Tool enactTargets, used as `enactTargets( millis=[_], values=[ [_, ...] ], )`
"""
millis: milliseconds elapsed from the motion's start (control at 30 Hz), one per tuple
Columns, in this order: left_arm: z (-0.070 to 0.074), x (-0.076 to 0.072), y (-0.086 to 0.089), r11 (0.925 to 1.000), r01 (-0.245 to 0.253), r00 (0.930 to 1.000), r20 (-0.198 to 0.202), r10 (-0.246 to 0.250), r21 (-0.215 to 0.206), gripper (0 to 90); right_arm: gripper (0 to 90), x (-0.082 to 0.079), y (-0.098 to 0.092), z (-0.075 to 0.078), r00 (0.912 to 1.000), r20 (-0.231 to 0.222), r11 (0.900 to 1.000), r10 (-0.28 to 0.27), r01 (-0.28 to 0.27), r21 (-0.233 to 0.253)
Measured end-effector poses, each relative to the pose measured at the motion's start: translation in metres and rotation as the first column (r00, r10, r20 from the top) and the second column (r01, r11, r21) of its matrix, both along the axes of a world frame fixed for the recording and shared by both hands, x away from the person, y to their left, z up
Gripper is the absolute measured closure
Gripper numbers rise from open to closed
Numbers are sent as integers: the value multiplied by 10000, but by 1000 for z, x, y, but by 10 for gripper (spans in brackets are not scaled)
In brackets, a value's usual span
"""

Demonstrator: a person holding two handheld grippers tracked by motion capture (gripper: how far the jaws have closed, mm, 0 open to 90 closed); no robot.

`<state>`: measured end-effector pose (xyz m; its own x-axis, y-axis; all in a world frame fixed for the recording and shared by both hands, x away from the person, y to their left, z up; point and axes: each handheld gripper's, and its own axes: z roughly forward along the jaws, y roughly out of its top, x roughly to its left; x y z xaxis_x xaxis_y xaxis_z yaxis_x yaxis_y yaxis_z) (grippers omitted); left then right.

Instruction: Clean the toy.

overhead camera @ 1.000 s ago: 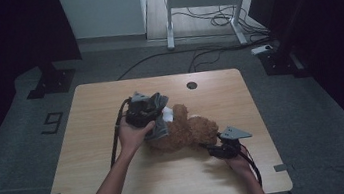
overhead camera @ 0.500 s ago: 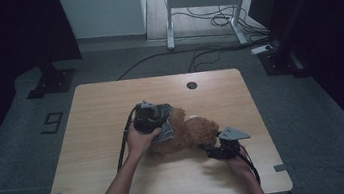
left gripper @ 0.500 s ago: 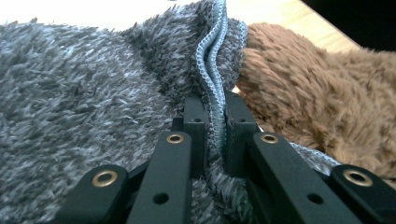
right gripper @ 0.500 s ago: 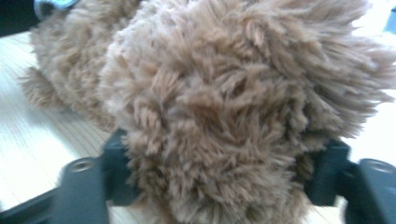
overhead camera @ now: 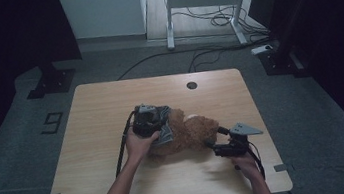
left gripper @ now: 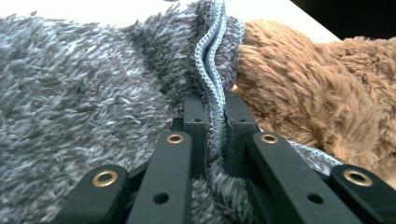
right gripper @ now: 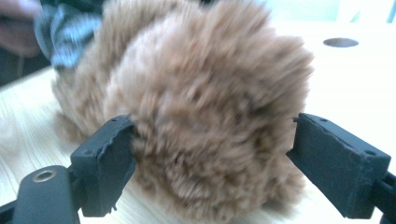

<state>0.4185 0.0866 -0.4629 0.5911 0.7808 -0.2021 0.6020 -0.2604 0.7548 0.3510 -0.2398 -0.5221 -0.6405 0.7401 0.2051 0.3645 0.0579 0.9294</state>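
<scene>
A brown plush bear (overhead camera: 192, 133) lies on the wooden table (overhead camera: 101, 111), near its middle. A fuzzy grey garment (overhead camera: 165, 126) with a light-blue knitted edge covers the bear's left end. My left gripper (left gripper: 215, 100) is shut on that blue edge of the grey garment (left gripper: 93, 93), right beside the bear's fur (left gripper: 317, 79). In the high view the left gripper (overhead camera: 160, 131) sits on top of the garment. My right gripper (right gripper: 212, 135) is open, and its jaws stand on either side of a rounded part of the bear (right gripper: 205, 93). It reaches the bear's right end from the near right (overhead camera: 214, 138).
A round cable hole (overhead camera: 191, 85) is in the table's far edge area. Beyond the table stand a white desk frame (overhead camera: 203, 2) and cables on the floor. Bare wood lies left of the bear and along the near edge.
My left gripper has shifted nearer and slightly over the bear, with the grey garment held in it. The right gripper has stayed at the bear's right end.
</scene>
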Motion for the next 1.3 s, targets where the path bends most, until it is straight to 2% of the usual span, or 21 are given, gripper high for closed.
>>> enactTargets(
  millis=[133, 233, 333, 400, 467, 567, 700, 800, 833, 867, 1000, 1033, 1100, 1133, 1167, 1200, 1300],
  values=[
    [-2, -12, 3, 9999, 110, 9998, 192, -110, 20, 819, 130, -3, -5, 17, 9995, 147, 9987, -289, 282, 432],
    [-4, -18, 4, 9999, 134, 9996, 267, -133, -27, 819, 130, -1, -2, 22, 9992, 251, 9991, -321, 313, 302],
    [-5, -27, 7, 9998, 209, 9991, 360, -208, -23, 820, 127, 4, 7, 31, 9993, 224, 9994, -301, 296, 204],
    [-5, -35, 8, 9995, 314, 9983, 482, -313, -19, 820, 124, 5, 10, 34, 9996, 200, 9996, -202, 197, 207],
    [-5, -38, 8, 9994, 355, 9979, 546, -354, -2, 820, 118, 7, 13, 35, 9999, 113, 9999, -124, 123, 93],
    [-6, -43, 8, 9992, 394, 9970, 657, -397, 53, 819, 103, 10, 21, 34, 9999, 29, 9989, 107, -106, -455],
    [-7, -45, 11, 9988, 493, 9969, 610, -490, -38, 820, 76, 10, 22, 31, 9994, -276, 9985, 207, -220, -500],
    [-7, -51, 11, 9979, 644, 9958, 663, -639, -60, 820, 0, 10, 22, 25, 9974, -714, 9980, 68, -113, -626],
    [-7, -54, 11, 9976, 691, 9952, 700, -684, -74, 819, 0, 10, 22, 24, 9964, -839, 9974, 81, -141, -705],
    [-8, -60, 12, 9970, 769, 9941, 774, -757, -127, 819, 0, 8, 23, 19, 9933, -1132, 9961, 246, -340, -815],
    [-11, -71, 15, 9954, 907, 9927, 823, -880, -301, 818, 0, 4, 24, 15, 9894, -1352, 9938, 533, -658, -898],
    [-12, -75, 15, 9948, 966, 9920, 846, -936, -320, 818, 1, 2, 25, 13, 9859, -1509, 9919, 717, -864, -929],
    [-14, -83, 14, 9944, 1045, 9896, 1009, -1026, -140, 818, 73, -2, 27, 6, 9792, -1732, 9851, 1053, -1265, -1166],
    [-16, -89, 12, 9945, 1042, 9874, 1194, -1043, 68, 818, 107, -4, 28, 4, 9793, -1697, 9833, 1099, -1321, -1254],
    [-18, -93, 11, 9947, 1009, 9854, 1363, -1025, 189, 818, 189, -9, 28, -2, 9822, -1547, 9848, 1068, -1259, -1195],
    [-19, -95, 10, 9948, 976, 9836, 1495, -1008, 283, 818, 189, -9, 28, -2, 9822, -1547, 9848, 1068, -1259, -1195],
    [-21, -94, 7, 9963, 803, 9830, 1632, -845, 322, 819, 298, -12, 31, -7, 9895, -1248, 9863, 734, -905, -1378]
  ],
)
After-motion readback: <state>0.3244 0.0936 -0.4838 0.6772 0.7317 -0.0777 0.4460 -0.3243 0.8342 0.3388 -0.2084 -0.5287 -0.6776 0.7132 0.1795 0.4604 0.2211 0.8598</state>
